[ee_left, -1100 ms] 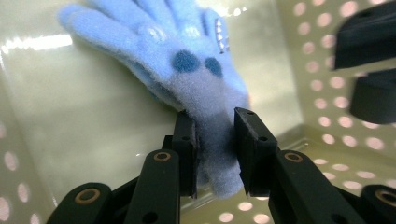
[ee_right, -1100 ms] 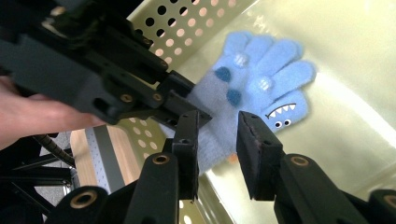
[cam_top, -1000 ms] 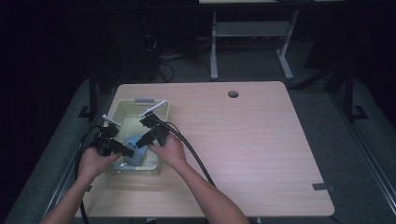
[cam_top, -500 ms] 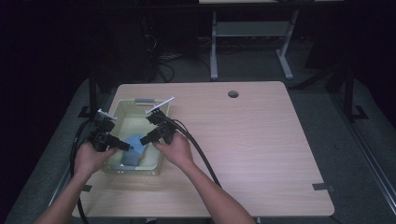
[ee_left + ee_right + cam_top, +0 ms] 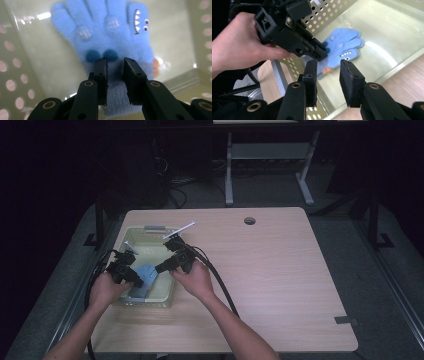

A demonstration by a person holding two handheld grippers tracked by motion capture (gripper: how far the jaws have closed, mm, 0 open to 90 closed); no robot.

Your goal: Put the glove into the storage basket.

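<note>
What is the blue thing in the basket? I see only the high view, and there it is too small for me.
Observer: It is a light blue knitted glove with a small monster face, teeth and eyes, on one outer finger. It lies in the pale green basket.
Operator: Does the left gripper hold it?
Observer: Yes. The left gripper is shut on the cuff, and the fabric sits between its fingers.
Operator: And the right gripper?
Observer: The right gripper is open above the basket, with nothing between its fingers.
</note>
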